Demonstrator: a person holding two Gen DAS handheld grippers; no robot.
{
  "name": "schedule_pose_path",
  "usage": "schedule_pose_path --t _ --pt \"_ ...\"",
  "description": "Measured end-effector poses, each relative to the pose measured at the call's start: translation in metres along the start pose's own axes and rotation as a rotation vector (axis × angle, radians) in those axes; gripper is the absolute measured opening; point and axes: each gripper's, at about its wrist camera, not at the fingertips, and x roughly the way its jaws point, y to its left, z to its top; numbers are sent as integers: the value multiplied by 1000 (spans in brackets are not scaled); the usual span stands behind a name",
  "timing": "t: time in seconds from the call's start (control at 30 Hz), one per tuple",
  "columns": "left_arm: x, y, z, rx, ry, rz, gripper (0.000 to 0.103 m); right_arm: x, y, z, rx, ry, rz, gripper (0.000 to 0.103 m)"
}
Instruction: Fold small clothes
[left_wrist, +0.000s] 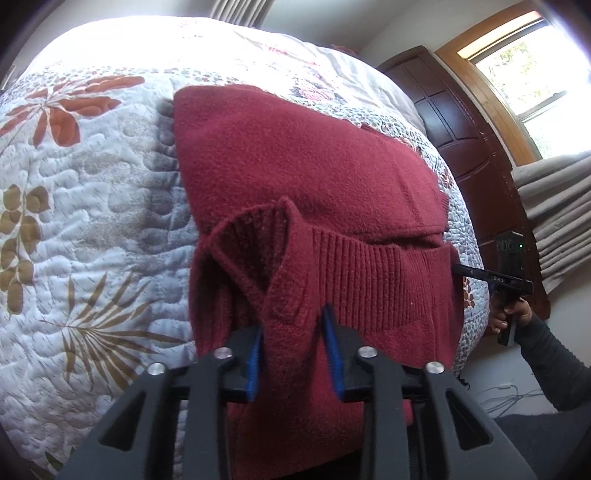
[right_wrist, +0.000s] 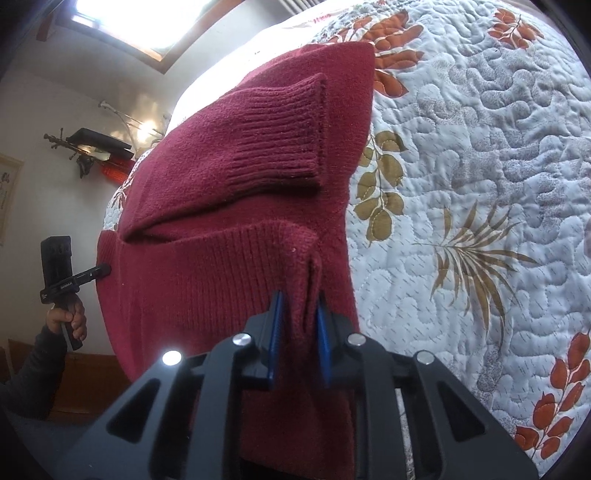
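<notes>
A dark red knit sweater (left_wrist: 295, 155) lies on the quilted bed, its lower part hanging over the near edge. In the right wrist view, a sleeve with a ribbed cuff (right_wrist: 280, 140) is folded across the sweater's body (right_wrist: 207, 184). My left gripper (left_wrist: 293, 321) is shut on a bunched corner of the ribbed hem (left_wrist: 369, 273), with fabric filling the gap between the blue pads (left_wrist: 332, 347). My right gripper (right_wrist: 299, 301) is shut on the opposite hem corner (right_wrist: 295, 243). Each gripper also shows in the other's view, held by a hand: the right gripper (left_wrist: 458, 268) and the left gripper (right_wrist: 103, 268).
The white quilt (left_wrist: 92, 206) with orange and brown leaf prints covers the bed (right_wrist: 480, 184). A dark wooden door (left_wrist: 458, 122), a window (left_wrist: 532, 74) and grey curtains (left_wrist: 554, 206) stand to the right. Cables (left_wrist: 509, 398) lie on the floor. A wall fixture (right_wrist: 92, 147) hangs at left.
</notes>
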Motion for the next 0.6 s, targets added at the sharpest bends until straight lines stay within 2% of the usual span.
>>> schedule_pose_path --t 0.03,0.07,0.3,0.47,0.6 --pt "0 -1 0 5 -3 -3 27 0 2 2 -2 1 -2 11" --pt "-1 -2 1 11 -6 -9 14 0 5 2 -10 -1 -5 7" --pt "-22 -13 -6 34 -92 -40 12 -29 28 -8 -27 -82 -18 6" --pt "-49 -29 -17 50 -205 -73 12 -64 46 -17 -35 -178 -8 6" --pt "-75 -46 -22 103 -305 -58 12 -96 64 -15 -47 -264 -2 6"
